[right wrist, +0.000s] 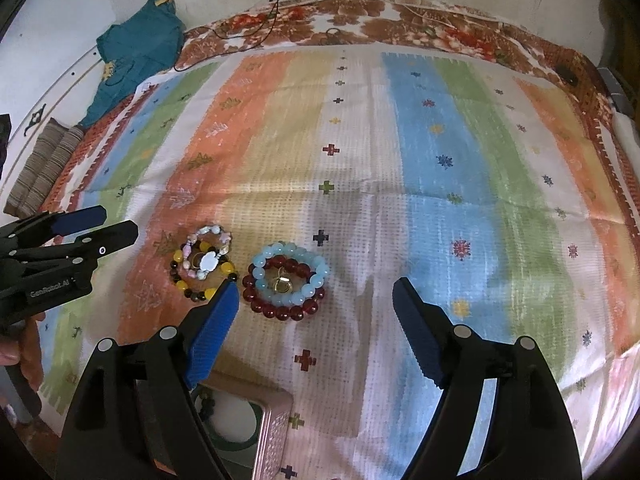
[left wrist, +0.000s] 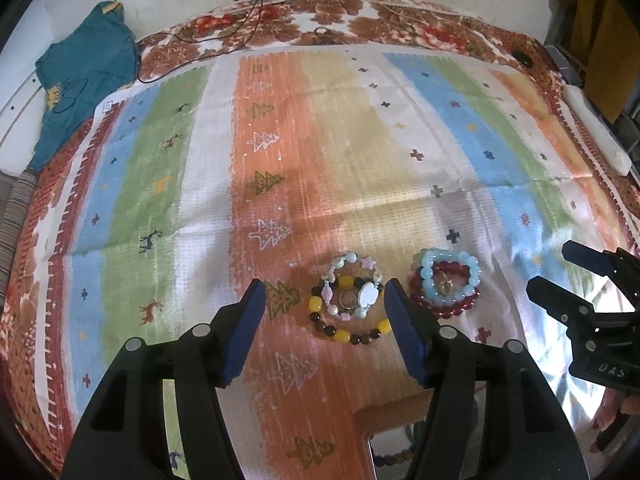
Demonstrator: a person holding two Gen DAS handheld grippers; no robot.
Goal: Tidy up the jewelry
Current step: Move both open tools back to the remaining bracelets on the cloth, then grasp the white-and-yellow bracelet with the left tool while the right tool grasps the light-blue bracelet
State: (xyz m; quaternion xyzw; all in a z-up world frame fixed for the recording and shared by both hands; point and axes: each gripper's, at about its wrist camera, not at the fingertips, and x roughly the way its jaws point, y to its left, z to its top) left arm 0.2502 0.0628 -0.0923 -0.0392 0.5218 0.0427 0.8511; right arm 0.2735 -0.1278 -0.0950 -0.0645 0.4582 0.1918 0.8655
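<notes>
We hold two grippers over the striped cloth (right wrist: 360, 184), and we take that cloth as our landmark. Nearest us, at its near edge, sits one pink jewelry box (right wrist: 272, 428) with a studded wall; inside it we make out a green bangle (right wrist: 236, 440) and part of a beaded bracelet (left wrist: 394, 458), though the rest of its contents are hidden behind the fingers.

Our left gripper (left wrist: 324, 312) stands with its two blue-padded fingers spread wide and nothing between them. Our right gripper (right wrist: 316, 312) is likewise spread apart and empty. On its body, seen from the left wrist, we read "DAS"; on the left gripper's body, seen from the right wrist, we read "GenRobot.AI".

Just beyond the fingertips, in the near middle of the cloth, lie two small piles of jewelry, close beside each other but apart. The left pile counts two bracelets: one yellow-and-dark beaded bracelet (left wrist: 348, 330) and, lying over it, one pastel charm bracelet (left wrist: 352, 280) with a white oval piece, with one ring (left wrist: 347, 299) inside. The right pile also counts two: one dark red beaded bracelet (right wrist: 280, 308) under one pale blue beaded bracelet (right wrist: 296, 276), with a small gold piece (right wrist: 282, 284) at their centre.

Past the cloth's far left corner lies one teal garment (right wrist: 136, 52), and one black cable (left wrist: 248, 12) trails onto the floral blanket (left wrist: 344, 16) beyond the far edge.
</notes>
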